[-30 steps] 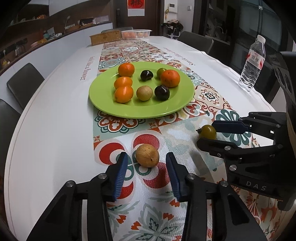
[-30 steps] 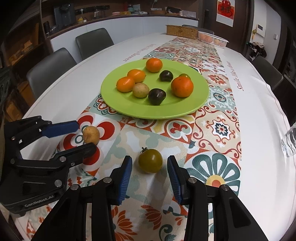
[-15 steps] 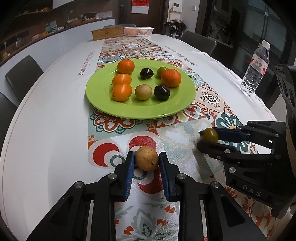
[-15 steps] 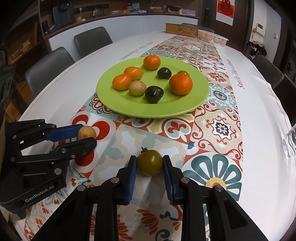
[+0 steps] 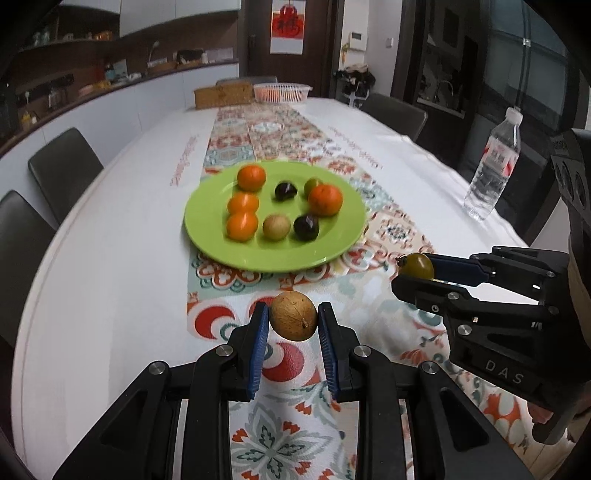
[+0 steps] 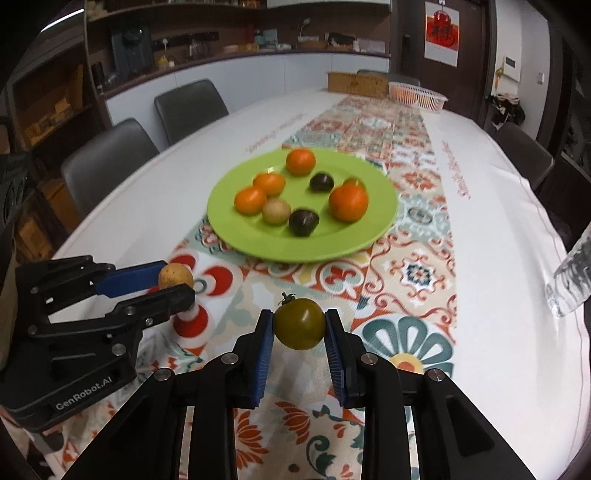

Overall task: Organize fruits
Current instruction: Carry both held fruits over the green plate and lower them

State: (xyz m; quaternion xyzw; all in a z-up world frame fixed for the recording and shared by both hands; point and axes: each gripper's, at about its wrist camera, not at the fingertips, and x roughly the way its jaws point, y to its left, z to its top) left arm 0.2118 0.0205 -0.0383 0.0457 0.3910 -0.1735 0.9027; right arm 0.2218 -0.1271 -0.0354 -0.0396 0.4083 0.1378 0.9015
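White cloth covers the long counter, with a runner of red, teal and orange tile patterns down its middle. On that runner sits the green plate, the landmark for everything else. It carries four orange fruits, two dark ones, a tan one and a small green one.

On the near side of the plate, the left gripper has its jaws clamped on a tan round fruit — lifted, it seems, above the runner. Near and to the right of the plate, the right gripper has its jaws pressed against a dark green tomato with its stem on top.

Right of the plate, near the counter's edge, stands a clear water bottle. Far beyond the plate, at the counter's end, are a wicker box and a white basket. Dark chairs line the left side of the counter; behind them runs a white cabinet with cluttered shelves — and a red hanging marks the back wall.
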